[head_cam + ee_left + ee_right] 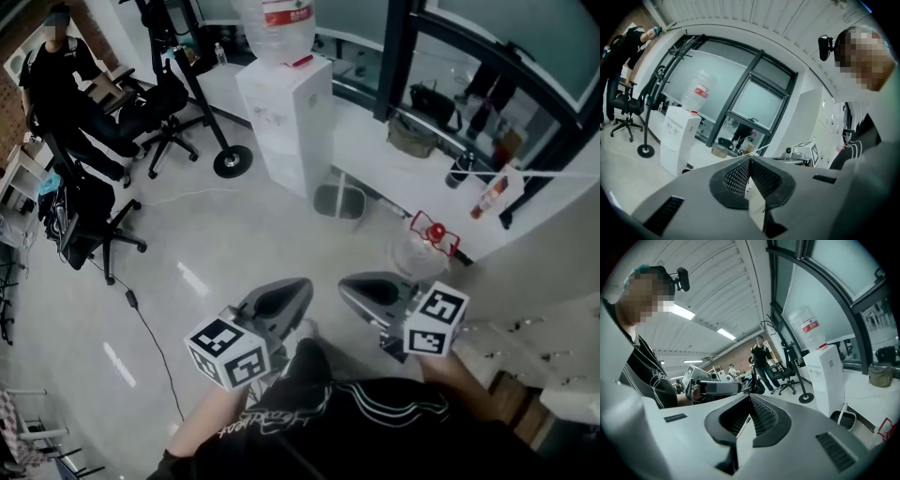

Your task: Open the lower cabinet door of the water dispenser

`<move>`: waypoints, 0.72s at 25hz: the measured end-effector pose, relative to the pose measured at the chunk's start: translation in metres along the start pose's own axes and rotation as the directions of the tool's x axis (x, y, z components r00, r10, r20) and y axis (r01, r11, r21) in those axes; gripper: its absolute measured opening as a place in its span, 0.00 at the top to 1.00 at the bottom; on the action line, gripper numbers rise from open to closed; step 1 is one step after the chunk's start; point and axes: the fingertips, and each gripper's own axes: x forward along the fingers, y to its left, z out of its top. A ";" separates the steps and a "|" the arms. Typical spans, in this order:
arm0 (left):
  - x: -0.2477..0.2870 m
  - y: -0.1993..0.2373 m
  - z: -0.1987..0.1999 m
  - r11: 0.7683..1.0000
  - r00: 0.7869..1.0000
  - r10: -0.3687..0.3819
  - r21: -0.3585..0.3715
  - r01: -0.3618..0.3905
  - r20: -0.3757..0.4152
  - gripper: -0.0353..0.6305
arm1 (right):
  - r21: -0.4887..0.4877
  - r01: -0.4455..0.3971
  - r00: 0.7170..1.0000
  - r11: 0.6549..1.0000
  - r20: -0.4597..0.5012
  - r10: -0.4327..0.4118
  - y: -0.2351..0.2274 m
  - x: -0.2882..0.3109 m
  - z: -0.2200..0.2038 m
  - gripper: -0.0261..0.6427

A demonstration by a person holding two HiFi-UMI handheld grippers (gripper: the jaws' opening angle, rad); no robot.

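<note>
The white water dispenser (286,122) stands far ahead by the window ledge with a large bottle (278,26) on top; its lower cabinet door (277,171) looks closed. It also shows in the left gripper view as the dispenser (677,140) and in the right gripper view as the dispenser (829,376). Both grippers are held close to my body, well short of it. My left gripper (298,286) has its jaws together with nothing between them, tips meeting at the left gripper (750,160). The right gripper (347,286) also looks closed and empty, seen as the right gripper (750,398).
A small bin (339,202) stands right of the dispenser, and a spare water bottle (422,248) with a red cap lies nearer me. A pole stand with a round base (232,161) and office chairs (169,112) are left of it. A seated person (66,75) is far left.
</note>
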 end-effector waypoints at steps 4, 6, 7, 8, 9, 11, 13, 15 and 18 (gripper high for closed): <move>0.018 0.069 0.005 0.999 1.000 0.011 -0.036 -0.012 -0.029 0.95 | 0.064 0.011 1.000 0.998 -0.014 -0.010 -0.048 0.046 -0.001 0.94; 0.027 0.101 0.014 0.998 0.999 0.010 -0.060 -0.012 -0.048 0.95 | 0.091 0.017 0.999 0.996 -0.029 -0.015 -0.073 0.071 0.005 0.94; 0.028 0.114 0.015 0.997 0.998 0.008 -0.081 -0.013 -0.064 0.95 | 0.114 0.026 0.999 0.993 -0.042 -0.021 -0.081 0.082 0.005 0.94; 0.028 0.126 0.014 0.995 0.997 0.004 -0.101 -0.012 -0.083 0.95 | 0.135 0.038 0.998 0.990 -0.052 -0.031 -0.087 0.094 0.004 0.94; 0.028 0.137 0.012 0.994 0.995 -0.001 -0.112 -0.010 -0.099 0.95 | 0.147 0.051 0.997 0.988 -0.057 -0.043 -0.095 0.105 0.002 0.94; 0.034 0.161 0.004 0.994 0.992 -0.007 -0.113 -0.007 -0.123 0.95 | 0.153 0.075 0.996 0.985 -0.059 -0.067 -0.112 0.123 -0.006 0.94; 0.043 0.184 -0.007 0.993 0.990 -0.008 -0.119 -0.009 -0.142 0.95 | 0.154 0.095 0.994 0.983 -0.076 -0.084 -0.128 0.136 -0.018 0.94; 0.051 0.203 -0.013 0.991 0.987 -0.018 -0.137 -0.004 -0.160 0.95 | 0.157 0.117 0.990 0.981 -0.100 -0.102 -0.140 0.146 -0.025 0.94; 0.064 0.228 -0.014 0.988 0.982 -0.037 -0.157 0.008 -0.187 0.95 | 0.179 0.140 0.986 0.974 -0.112 -0.121 -0.156 0.158 -0.028 0.94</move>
